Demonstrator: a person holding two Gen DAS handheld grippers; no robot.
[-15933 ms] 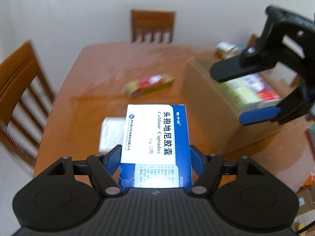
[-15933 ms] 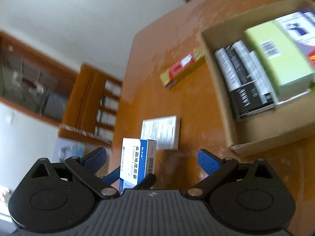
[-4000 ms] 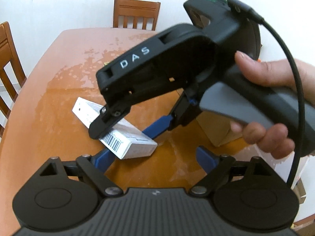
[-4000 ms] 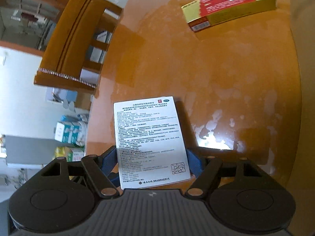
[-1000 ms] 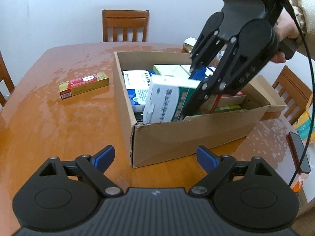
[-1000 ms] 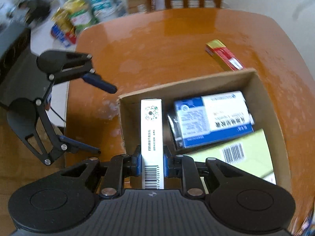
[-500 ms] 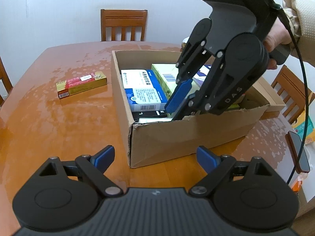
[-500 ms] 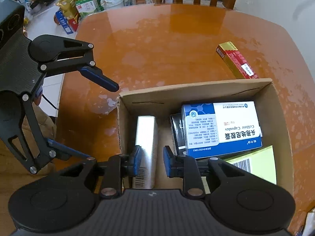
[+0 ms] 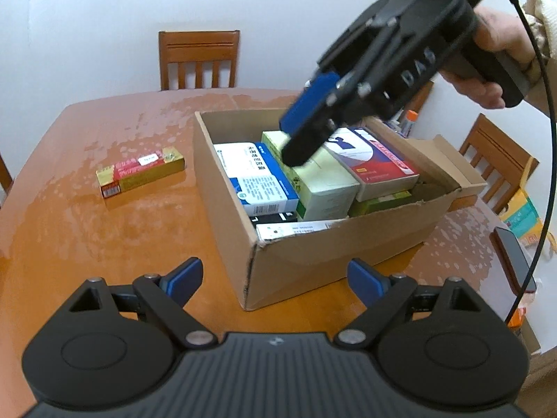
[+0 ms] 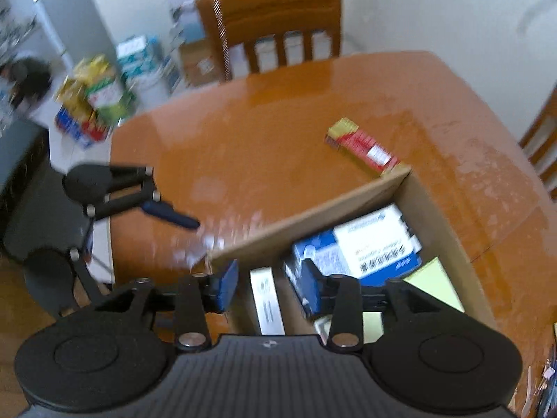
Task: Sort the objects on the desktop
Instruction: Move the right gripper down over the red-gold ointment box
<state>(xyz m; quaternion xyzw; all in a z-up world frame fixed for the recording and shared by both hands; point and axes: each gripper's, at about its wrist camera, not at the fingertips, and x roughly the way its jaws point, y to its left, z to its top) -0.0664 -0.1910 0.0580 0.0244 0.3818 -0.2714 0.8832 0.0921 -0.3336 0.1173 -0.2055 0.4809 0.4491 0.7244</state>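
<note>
Right hand-held gripper (image 10: 266,287) opening, white box (image 10: 266,304) released (boxed)

A wooden chair (image 9: 199,59) stood behind the table's far edge, w/ a 2nd chair (image 9: 496,158) at the right side. A phone (image 9: 513,264) lay near the right edge. Colourful packages (image 10: 92,101) sat on the floor, blurred.
</note>
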